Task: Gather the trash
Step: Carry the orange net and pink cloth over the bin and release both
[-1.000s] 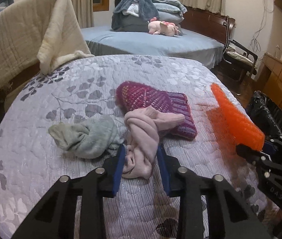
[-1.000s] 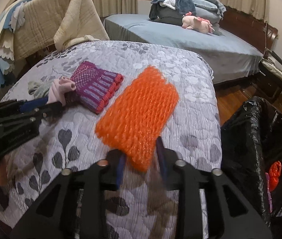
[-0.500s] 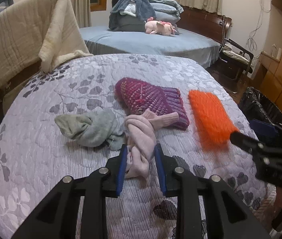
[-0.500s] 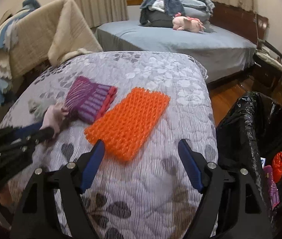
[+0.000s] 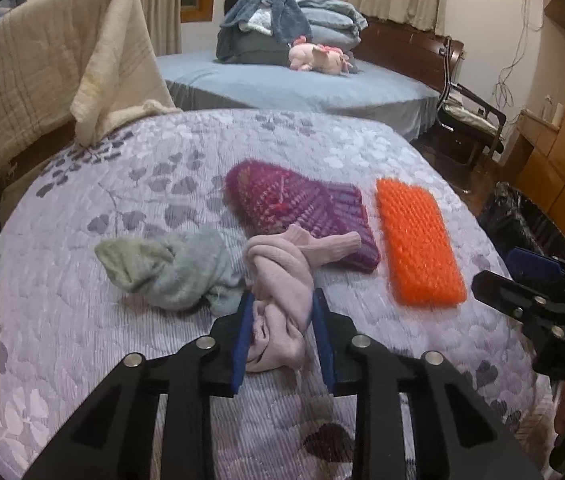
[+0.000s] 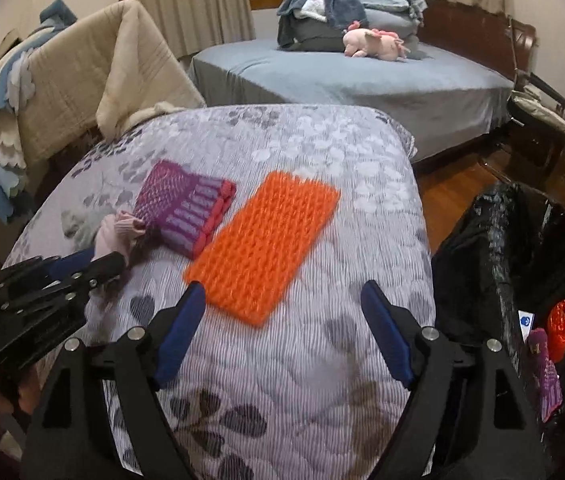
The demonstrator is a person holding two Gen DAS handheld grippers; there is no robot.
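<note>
My left gripper point(image 5: 282, 332) is shut on a pink sock point(image 5: 282, 280) lying on the quilted bed; it also shows in the right wrist view point(image 6: 116, 234). A grey sock point(image 5: 170, 268) lies to its left and a purple knitted hat point(image 5: 302, 208) behind it. An orange foam net point(image 6: 262, 240) lies flat on the quilt, also in the left wrist view point(image 5: 418, 246). My right gripper point(image 6: 282, 328) is open and empty, just in front of the net's near edge.
A black trash bag point(image 6: 522, 260) stands open right of the bed, with red and purple items inside. A beige blanket point(image 5: 62, 68) hangs at the left. A blue bed point(image 6: 362, 80) with a pink plush and a chair point(image 5: 470, 120) are behind.
My right gripper opened and let go of the orange foam net, which now lies flat on the quilt, and pulled back. My left gripper stayed shut on the pink sock.
</note>
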